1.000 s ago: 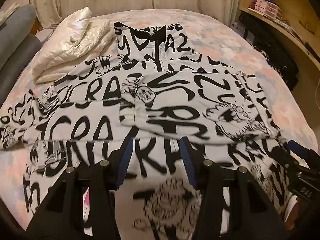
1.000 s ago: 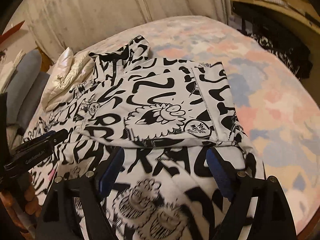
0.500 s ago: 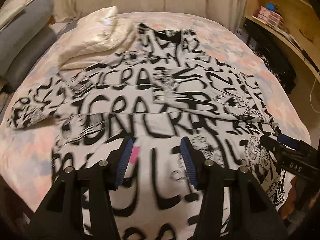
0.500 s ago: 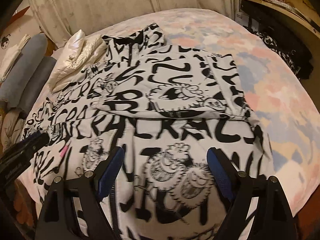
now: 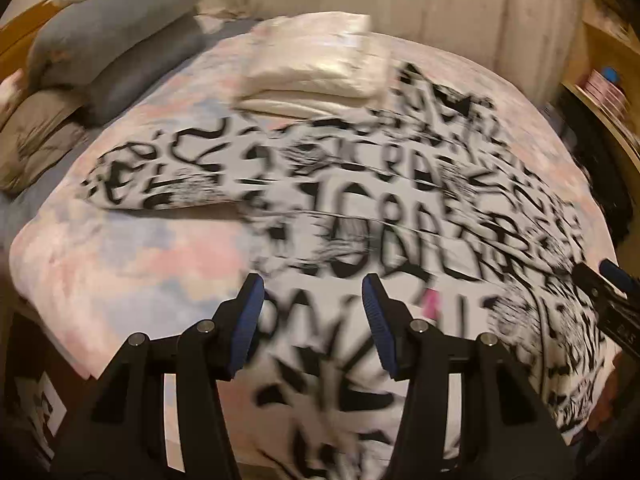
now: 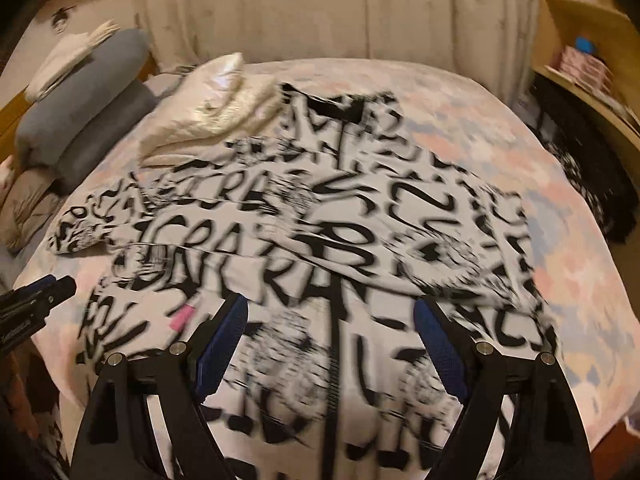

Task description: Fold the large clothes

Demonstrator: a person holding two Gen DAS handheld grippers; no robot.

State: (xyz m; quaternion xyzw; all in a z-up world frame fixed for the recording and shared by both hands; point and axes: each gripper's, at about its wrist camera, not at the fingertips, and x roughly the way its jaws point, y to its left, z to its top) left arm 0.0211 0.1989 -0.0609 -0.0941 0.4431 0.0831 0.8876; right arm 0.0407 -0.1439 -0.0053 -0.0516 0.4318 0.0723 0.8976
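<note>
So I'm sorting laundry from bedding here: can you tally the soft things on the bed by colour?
Black-and-white printed garment: 1
Cream folded garment: 1
Blue-grey pillows: 2
Beige pillow: 1
Total: 5

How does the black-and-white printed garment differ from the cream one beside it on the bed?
The printed garment is white, covered in bold black lettering and cartoon figures; the cream garment is plain and glossy. The printed garment lies spread wide over the bed, one sleeve stretched out to the side; the cream garment sits in a compact folded pile. The printed garment reaches the near edge, below both open grippers; the cream garment is at the far side. Both rest on the bed.
</note>
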